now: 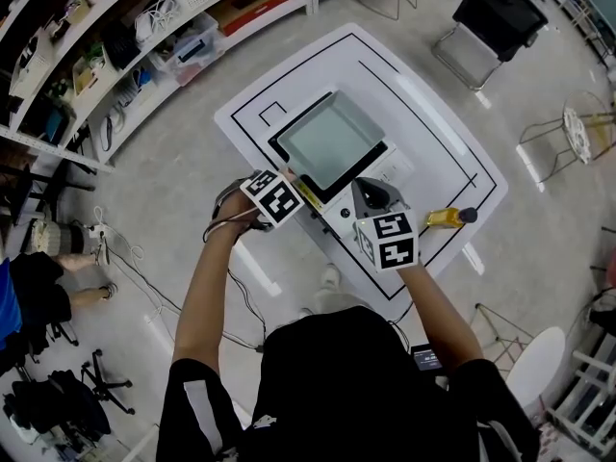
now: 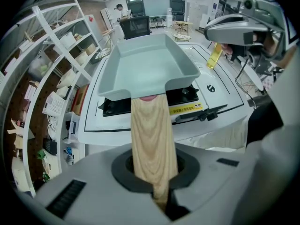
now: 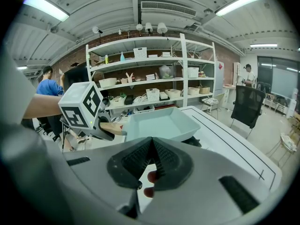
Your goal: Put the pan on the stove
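A square grey-green pan [image 1: 332,141] [image 2: 150,64] [image 3: 161,123] rests on the black stove [image 1: 281,145] [image 2: 185,95] on the white table. Its wooden handle [image 2: 152,135] [image 3: 112,128] points toward me, and my left gripper [image 1: 276,198] [image 2: 157,191] [image 3: 84,109] is shut on it, pointing steeply down. My right gripper [image 1: 377,200] [image 3: 150,146] hovers just right of the stove's front, its jaws together with nothing between them. In the head view the left gripper's marker cube hides the handle.
A yellow oil bottle [image 1: 448,218] [image 2: 214,55] lies on the table [image 1: 433,133] to the right of the stove. Shelving [image 1: 115,37] runs along the left, an office chair [image 1: 496,12] stands behind the table and a stool [image 1: 577,133] at the right.
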